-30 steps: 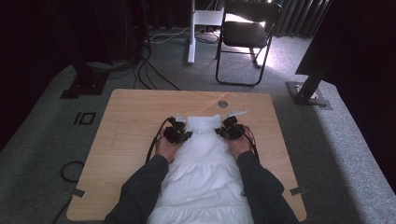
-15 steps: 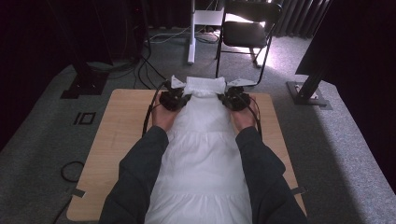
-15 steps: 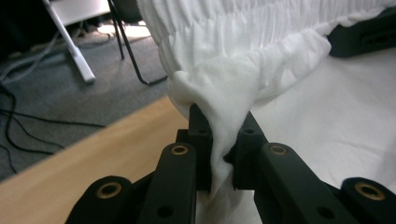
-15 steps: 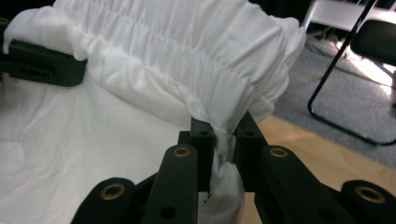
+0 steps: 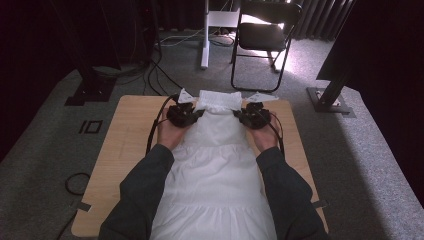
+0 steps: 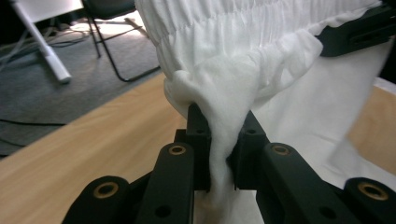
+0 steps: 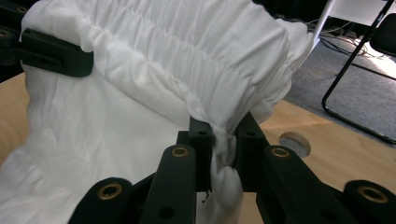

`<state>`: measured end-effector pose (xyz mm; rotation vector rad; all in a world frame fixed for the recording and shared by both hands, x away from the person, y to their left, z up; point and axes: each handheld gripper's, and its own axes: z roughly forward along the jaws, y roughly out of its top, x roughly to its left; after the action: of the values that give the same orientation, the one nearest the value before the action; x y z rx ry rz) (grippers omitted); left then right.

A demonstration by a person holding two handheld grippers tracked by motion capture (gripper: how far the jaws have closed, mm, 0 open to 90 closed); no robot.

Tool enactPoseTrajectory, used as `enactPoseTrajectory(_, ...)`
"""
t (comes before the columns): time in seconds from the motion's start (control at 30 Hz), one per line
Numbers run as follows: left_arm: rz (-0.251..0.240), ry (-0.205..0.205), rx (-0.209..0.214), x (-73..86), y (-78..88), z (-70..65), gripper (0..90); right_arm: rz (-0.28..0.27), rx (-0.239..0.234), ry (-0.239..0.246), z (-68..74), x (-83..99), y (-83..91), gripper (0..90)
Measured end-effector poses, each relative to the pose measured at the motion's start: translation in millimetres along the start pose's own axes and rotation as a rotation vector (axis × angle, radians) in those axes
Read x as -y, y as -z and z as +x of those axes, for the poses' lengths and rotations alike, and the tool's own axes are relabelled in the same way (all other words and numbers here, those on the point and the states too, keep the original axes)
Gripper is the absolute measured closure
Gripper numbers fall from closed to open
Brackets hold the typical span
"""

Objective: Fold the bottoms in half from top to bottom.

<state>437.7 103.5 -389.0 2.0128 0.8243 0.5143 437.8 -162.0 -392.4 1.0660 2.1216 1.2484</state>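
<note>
Left gripper: my left gripper (image 5: 183,114) has its jaws clamped on a bunched fold of the white gathered cotton garment (image 5: 215,165), at the left end of the elastic band.
Right gripper: my right gripper (image 5: 254,115) is closed the same way on the band's right end, with cloth squeezed between the pads.
Garment: it hangs stretched between both grippers near the far edge of the pale wooden surface (image 5: 130,135), and its skirt runs back toward me over the surface between my dark sleeves.
High view: it gives the whole spread of the garment and both hands, but the pinch itself is too small to read there.
Left gripper view: the cloth (image 6: 219,107) is wedged between the black jaws, and the other gripper's jaw bites the band at upper right.
Right gripper view: the ruched band (image 7: 187,60) is plain, and a round hole (image 7: 294,143) in the surface lies just beside my jaws.
Around: a black folding chair (image 5: 265,37) and cables (image 5: 150,75) lie on the grey carpet beyond the surface.
</note>
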Motion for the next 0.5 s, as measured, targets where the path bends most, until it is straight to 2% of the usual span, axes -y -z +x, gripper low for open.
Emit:
enactPoseTrajectory(0.13,-0.012,-0.008,0.031,12.4,16.9,-15.5,80.6,-0.012,-0.030,0.007,10.9,12.1,17.2,80.5)
enactPoseTrajectory(0.3,-0.020,-0.036,0.060,29.5,39.7,-37.6,80.5,-0.013,-0.054,0.040,29.9,29.7,39.9,80.4)
enactPoseTrajectory(0.5,-0.029,-0.036,0.103,65.3,61.6,-62.3,80.0,-0.012,-0.106,0.054,52.6,56.7,63.1,80.0)
